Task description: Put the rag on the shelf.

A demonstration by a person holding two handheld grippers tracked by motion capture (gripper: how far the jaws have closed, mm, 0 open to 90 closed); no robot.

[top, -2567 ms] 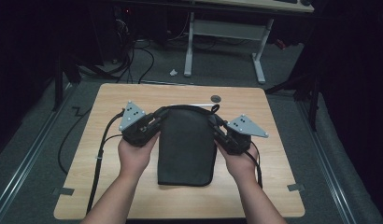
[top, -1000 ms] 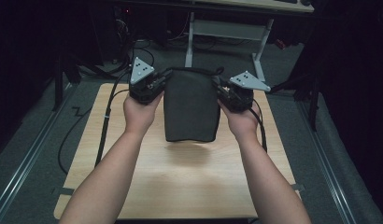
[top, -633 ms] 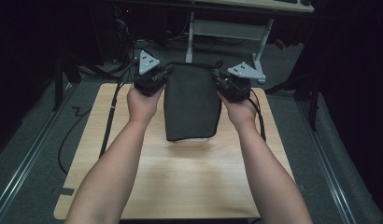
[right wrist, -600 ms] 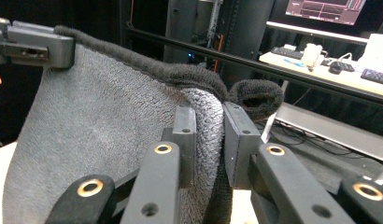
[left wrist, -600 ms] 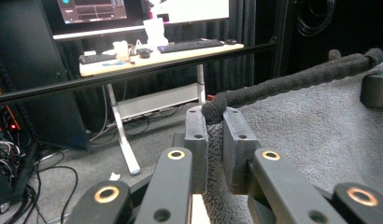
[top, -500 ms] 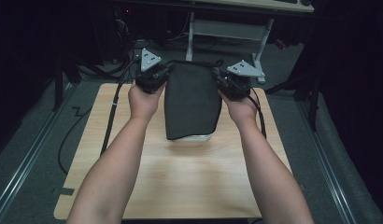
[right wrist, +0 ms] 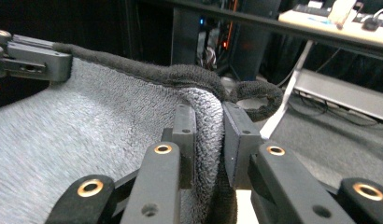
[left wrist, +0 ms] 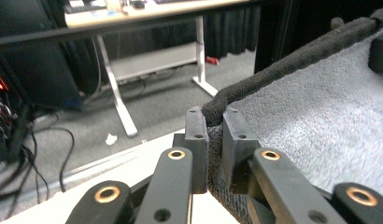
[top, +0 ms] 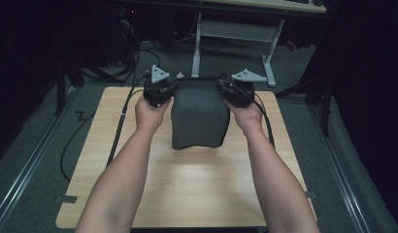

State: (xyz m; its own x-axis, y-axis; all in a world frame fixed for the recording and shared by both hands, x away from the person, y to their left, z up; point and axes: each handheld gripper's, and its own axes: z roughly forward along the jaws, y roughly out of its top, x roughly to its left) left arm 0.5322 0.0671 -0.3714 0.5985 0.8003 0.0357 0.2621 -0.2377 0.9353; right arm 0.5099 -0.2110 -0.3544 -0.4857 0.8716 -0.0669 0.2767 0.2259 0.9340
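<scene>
A dark grey towel (top: 199, 116) hangs stretched between my two grippers at the far end of the wooden table (top: 187, 184), its lower edge resting on the tabletop. My left gripper (top: 170, 87) is shut on the towel's top left corner; in the left gripper view the hemmed edge of the towel (left wrist: 297, 112) runs out from between the jaws of that gripper (left wrist: 213, 135). My right gripper (top: 225, 88) is shut on the top right corner, where a fold of the towel (right wrist: 77, 140) is pinched in the right gripper (right wrist: 209, 135) and a small hanging loop (right wrist: 257, 95) sticks out.
Beyond the table's far edge stands a white desk frame (top: 236, 34) on grey carpet, with cables (top: 134, 48) at the far left. A black cable (top: 117, 136) trails down the table's left side. Bare wood lies on the near half of the table.
Both grippers have carried the towel from the table's middle up and toward the far edge, then lowered it a little; its lower edge has swept away from me.
</scene>
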